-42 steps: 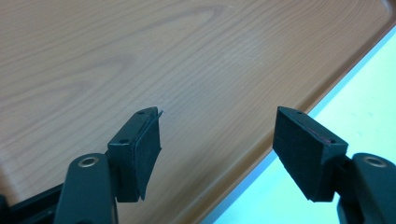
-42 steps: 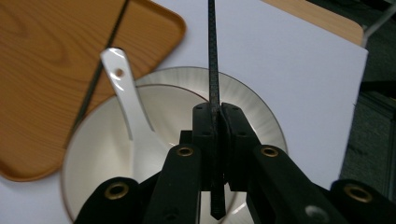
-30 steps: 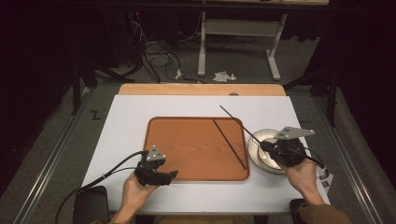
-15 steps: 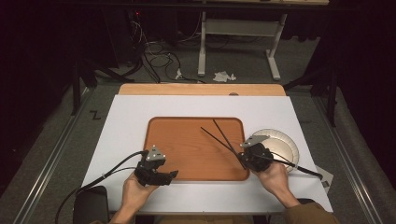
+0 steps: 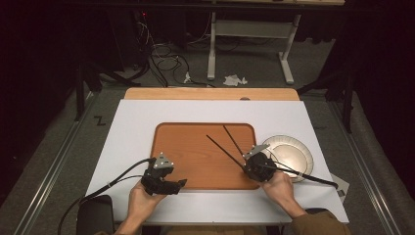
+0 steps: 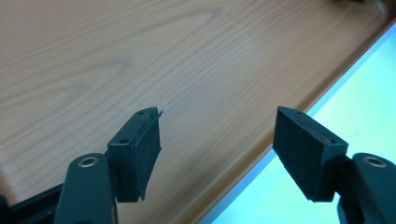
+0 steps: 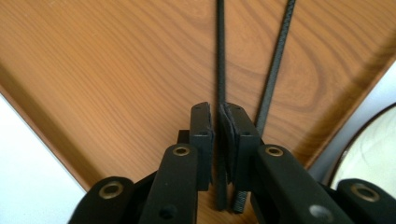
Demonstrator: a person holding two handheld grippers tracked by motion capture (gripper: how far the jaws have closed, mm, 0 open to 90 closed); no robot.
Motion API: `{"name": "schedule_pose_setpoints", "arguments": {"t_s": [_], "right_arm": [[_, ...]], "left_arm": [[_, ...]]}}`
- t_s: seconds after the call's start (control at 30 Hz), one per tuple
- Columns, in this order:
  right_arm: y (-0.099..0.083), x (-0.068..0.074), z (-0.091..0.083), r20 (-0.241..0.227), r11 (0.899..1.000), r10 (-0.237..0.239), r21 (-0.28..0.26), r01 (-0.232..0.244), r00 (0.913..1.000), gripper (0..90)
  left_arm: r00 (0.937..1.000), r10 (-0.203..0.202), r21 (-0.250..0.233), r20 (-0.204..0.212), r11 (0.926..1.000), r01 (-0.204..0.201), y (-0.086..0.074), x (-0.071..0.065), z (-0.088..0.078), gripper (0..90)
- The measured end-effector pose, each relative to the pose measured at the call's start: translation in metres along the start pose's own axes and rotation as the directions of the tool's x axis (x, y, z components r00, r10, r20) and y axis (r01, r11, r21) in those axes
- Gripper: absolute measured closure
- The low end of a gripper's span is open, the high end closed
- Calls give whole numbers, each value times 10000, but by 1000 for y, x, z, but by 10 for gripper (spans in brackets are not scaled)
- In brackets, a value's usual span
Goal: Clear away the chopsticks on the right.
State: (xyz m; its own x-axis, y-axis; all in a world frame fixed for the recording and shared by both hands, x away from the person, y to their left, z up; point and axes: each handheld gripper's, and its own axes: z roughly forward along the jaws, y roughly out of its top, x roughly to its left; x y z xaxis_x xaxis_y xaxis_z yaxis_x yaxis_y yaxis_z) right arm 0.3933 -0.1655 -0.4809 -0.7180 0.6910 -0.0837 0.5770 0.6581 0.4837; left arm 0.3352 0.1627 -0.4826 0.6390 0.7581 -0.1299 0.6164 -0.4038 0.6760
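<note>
A brown wooden tray [image 5: 195, 161] lies in the middle of the white table. Two thin black chopsticks [image 5: 226, 152] [image 5: 235, 141] lie across its right half and converge toward my right gripper [image 5: 247, 165]. In the right gripper view, that gripper [image 7: 218, 109] is shut on one chopstick [image 7: 219, 56]. The other chopstick [image 7: 278, 60] runs close beside its right finger, over the tray [image 7: 116, 70]. My left gripper [image 5: 171, 183] is at the tray's front left edge. It stands open [image 6: 217, 126] with nothing between its pads, just above the tray's rim [image 6: 280, 112].
A round white plate [image 5: 293, 152] sits right of the tray, close to my right hand; its rim [image 7: 369, 154] is in the right gripper view. A light wooden board [image 5: 210, 94] runs along the table's far edge. Cables, table legs and crumpled paper lie on the floor beyond.
My right gripper has moved left from over the plate to the tray's right front, bringing a second chopstick beside the one lying there. The left gripper has stayed put.
</note>
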Motion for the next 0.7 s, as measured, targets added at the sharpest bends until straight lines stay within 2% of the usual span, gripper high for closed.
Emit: {"name": "schedule_pose_setpoints", "arguments": {"t_s": [0.13, 0.27, 0.37, 0.43, 0.47, 0.7], "right_arm": [[0, 0, 2, -2, 10000, -66, 23, 66, 10000, 823], [1, -1, -3, 29, 9992, -153, -378, 154, 9999, 813], [2, 4, -2, -101, 9975, -468, -532, 462, 9989, 832], [2, 8, 4, -269, 9973, -676, -320, 667, 9974, 845], [2, 8, 8, -220, 9960, -893, -100, 891, 9958, 849], [4, 0, 10, 530, 9988, -489, 100, 485, 9974, 846]], "left_arm": [[10000, -13, -3, 10, 10000, 13, 0, 0, 0, 320], [10000, -19, -10, 11, 10000, 19, 0, 0, 0, 320], [10000, -16, 20, 4, 10000, 16, 0, 0, 1, 320], [10000, -57, -4, 18, 10000, 57, 0, 0, 1, 319], [10000, -22, 25, 10, 10000, 22, 0, 0, 1, 319], [10000, -21, 20, 20, 10000, 21, 0, 0, 1, 319]]}}
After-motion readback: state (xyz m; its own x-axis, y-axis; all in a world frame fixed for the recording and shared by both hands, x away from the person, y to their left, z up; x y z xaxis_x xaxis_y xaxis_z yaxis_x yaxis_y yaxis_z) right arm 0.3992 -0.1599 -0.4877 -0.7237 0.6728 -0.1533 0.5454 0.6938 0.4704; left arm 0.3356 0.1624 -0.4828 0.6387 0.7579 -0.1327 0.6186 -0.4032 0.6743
